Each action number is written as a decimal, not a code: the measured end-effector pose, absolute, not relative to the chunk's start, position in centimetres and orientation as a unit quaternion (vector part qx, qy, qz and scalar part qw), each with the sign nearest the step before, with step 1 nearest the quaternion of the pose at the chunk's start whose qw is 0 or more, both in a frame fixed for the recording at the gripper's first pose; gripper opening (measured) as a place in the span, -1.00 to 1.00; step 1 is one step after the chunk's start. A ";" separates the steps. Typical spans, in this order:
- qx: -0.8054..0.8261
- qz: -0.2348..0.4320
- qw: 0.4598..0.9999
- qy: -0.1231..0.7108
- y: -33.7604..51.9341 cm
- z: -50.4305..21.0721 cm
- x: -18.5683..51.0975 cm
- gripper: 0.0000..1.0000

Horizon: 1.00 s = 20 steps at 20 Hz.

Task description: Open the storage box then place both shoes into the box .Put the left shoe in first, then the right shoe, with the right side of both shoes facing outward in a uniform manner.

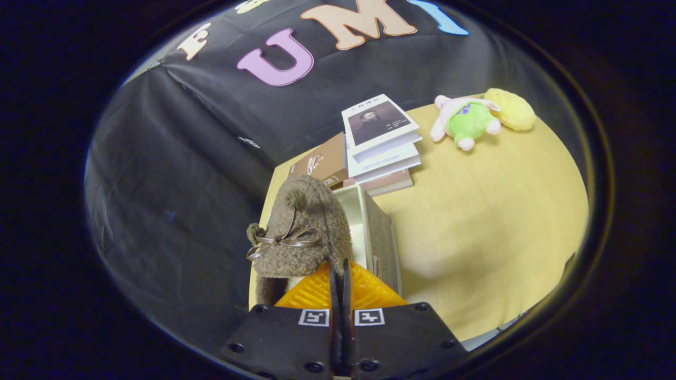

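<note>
I had the fingers [340, 274] pressed nearly together on the edge of a brown fuzzy shoe [301, 232], the one with a small bow on top, so the gripper was carrying it. The shoe hung over the near end of the open white box [377, 232], which stood on the tabletop [486, 221] just in front of a stack of books [377, 142]. I judged this to be a placing step; which shoe it was I could not tell. The next move, as I saw it, called for lowering the shoe into the box, turned with its right side outward, before easing the fingers apart. A plush toy [467, 119] lay well beyond.
</note>
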<state>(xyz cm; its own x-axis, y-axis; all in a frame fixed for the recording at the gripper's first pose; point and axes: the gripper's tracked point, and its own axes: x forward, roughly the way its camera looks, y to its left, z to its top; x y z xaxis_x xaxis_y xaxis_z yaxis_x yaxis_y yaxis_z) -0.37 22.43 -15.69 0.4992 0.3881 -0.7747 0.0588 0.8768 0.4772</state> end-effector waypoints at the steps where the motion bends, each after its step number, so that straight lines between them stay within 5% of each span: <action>1: 0.219 0.095 0.836 0.494 22.4 -16.2 -0.5 -0.93; 12: 0.237 0.091 0.839 0.480 22.0 -15.7 0.0 -0.59; 18: 0.233 0.134 0.855 0.444 21.7 -13.4 -0.4 0.96; 20: 0.226 0.152 0.865 0.422 21.2 -12.2 -0.5 0.97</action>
